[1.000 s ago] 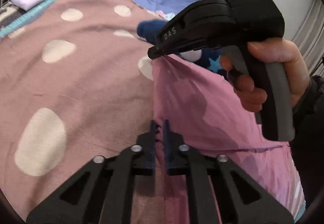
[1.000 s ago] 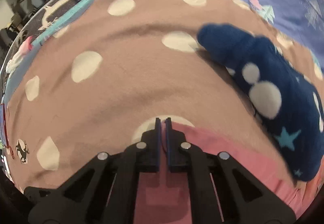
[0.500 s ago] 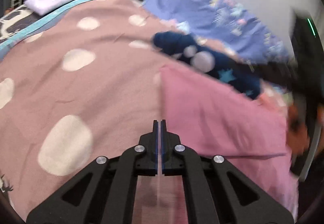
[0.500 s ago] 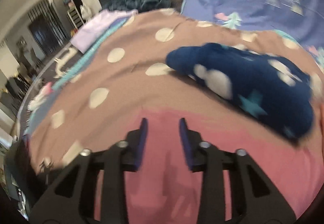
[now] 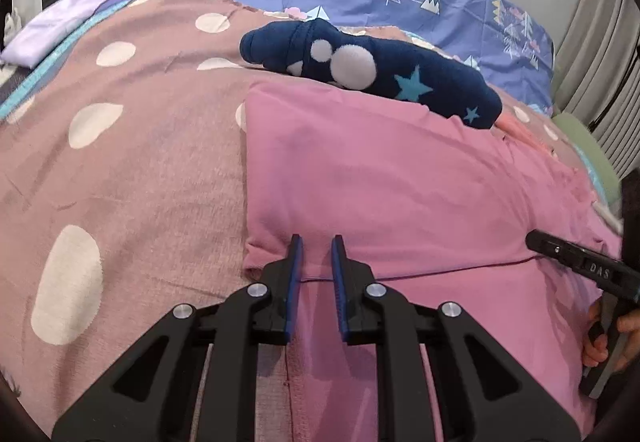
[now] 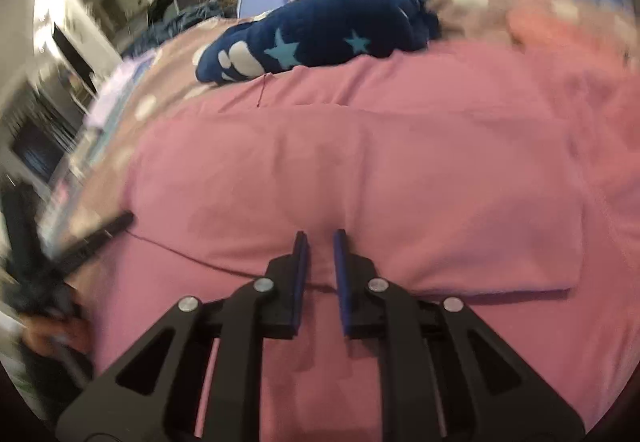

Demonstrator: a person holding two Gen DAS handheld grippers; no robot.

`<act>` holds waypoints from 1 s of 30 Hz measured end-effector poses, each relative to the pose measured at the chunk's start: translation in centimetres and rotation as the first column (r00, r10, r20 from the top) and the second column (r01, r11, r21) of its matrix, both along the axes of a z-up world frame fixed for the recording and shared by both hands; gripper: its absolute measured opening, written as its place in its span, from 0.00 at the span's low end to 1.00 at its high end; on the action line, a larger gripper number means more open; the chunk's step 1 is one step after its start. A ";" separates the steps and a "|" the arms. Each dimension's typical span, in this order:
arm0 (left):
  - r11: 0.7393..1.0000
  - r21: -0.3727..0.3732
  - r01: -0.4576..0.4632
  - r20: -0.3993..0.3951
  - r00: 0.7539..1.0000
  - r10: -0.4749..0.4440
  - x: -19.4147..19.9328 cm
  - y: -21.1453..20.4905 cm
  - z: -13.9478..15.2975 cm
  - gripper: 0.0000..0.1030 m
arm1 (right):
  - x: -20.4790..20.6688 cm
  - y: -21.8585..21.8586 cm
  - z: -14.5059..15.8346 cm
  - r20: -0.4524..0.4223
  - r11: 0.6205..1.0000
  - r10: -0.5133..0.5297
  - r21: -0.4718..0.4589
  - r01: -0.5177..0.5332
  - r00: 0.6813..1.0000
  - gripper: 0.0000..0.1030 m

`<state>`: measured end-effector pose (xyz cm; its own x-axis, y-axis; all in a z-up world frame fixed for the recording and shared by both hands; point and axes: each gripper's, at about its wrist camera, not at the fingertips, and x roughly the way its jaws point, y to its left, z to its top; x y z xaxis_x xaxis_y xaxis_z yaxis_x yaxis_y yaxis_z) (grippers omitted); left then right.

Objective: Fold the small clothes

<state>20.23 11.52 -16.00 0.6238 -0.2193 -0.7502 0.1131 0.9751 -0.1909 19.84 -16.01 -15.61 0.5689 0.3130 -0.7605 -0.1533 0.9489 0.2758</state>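
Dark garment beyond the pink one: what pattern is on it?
Navy garment with white dots and light-blue stars; clearest in left wrist view.

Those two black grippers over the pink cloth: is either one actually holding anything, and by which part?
Neither holds anything. The left gripper and right gripper both show a gap between their fingers, poised over the near folded edge of the pink garment.

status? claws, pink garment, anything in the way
Left claw just opened, right claw just narrowed; both slightly parted, nothing pinched. Pink garment folded flat on bed. Navy sock lies along its far edge.
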 end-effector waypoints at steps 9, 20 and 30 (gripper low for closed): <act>0.999 -0.048 0.008 0.010 1.000 -0.008 -1.0 -1.2 3.4 0.15 | -4.8 -4.3 3.7 0.127 0.988 -0.151 0.005 0.151 0.980 0.18; 0.969 0.078 0.233 0.004 0.972 -0.234 0.0 -16.2 -0.5 0.20 | -4.3 -14.3 -2.4 -0.100 0.910 -0.221 0.336 0.242 0.970 0.00; 0.969 0.083 0.231 0.015 0.972 -0.233 -0.8 -15.8 -0.4 0.20 | -15.4 -24.6 3.0 0.036 0.786 -0.522 0.408 0.465 0.852 0.25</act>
